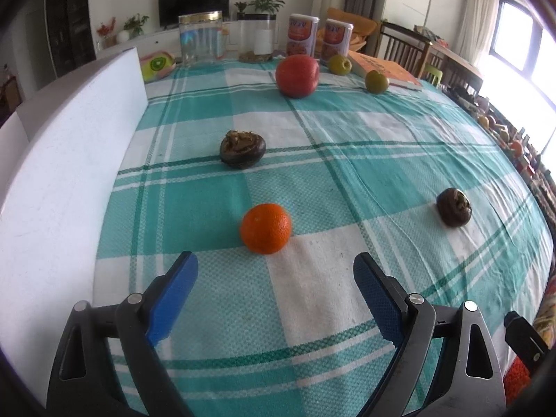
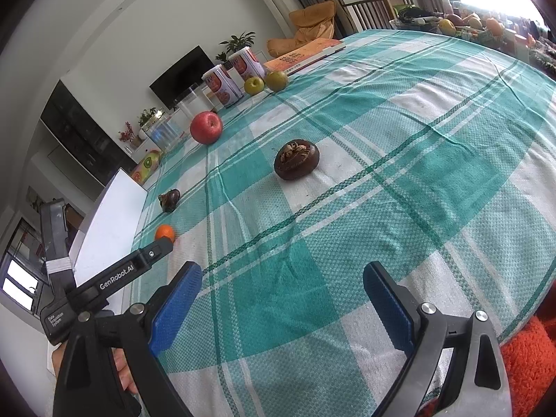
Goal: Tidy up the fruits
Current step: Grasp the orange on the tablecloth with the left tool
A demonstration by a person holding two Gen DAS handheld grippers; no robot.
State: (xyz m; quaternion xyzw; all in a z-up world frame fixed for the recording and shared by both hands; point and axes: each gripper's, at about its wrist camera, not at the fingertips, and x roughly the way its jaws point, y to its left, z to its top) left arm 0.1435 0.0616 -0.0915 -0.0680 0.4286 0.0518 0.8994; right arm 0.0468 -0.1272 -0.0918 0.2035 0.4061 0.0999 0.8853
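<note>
An orange [image 1: 266, 228] lies on the green checked tablecloth [image 1: 347, 180] just ahead of my open, empty left gripper [image 1: 276, 271]. A dark brown fruit [image 1: 242, 148] lies farther back, another dark brown fruit [image 1: 453, 207] to the right. A red apple [image 1: 297, 75] and two green fruits [image 1: 340, 64] [image 1: 376, 81] sit at the far side. My right gripper [image 2: 283, 283] is open and empty; a dark brown fruit [image 2: 296, 164] lies ahead of it. The right wrist view also shows the red apple [image 2: 206, 127], the orange [image 2: 164, 232] and the left gripper's body [image 2: 114, 279].
A white board [image 1: 69, 173] stands along the table's left edge. Clear jars [image 1: 201, 36], two red cans [image 1: 301, 36], a book [image 1: 384, 69] and a fruit-print pouch [image 1: 157, 65] line the far edge. Chairs [image 1: 403, 48] stand beyond the table.
</note>
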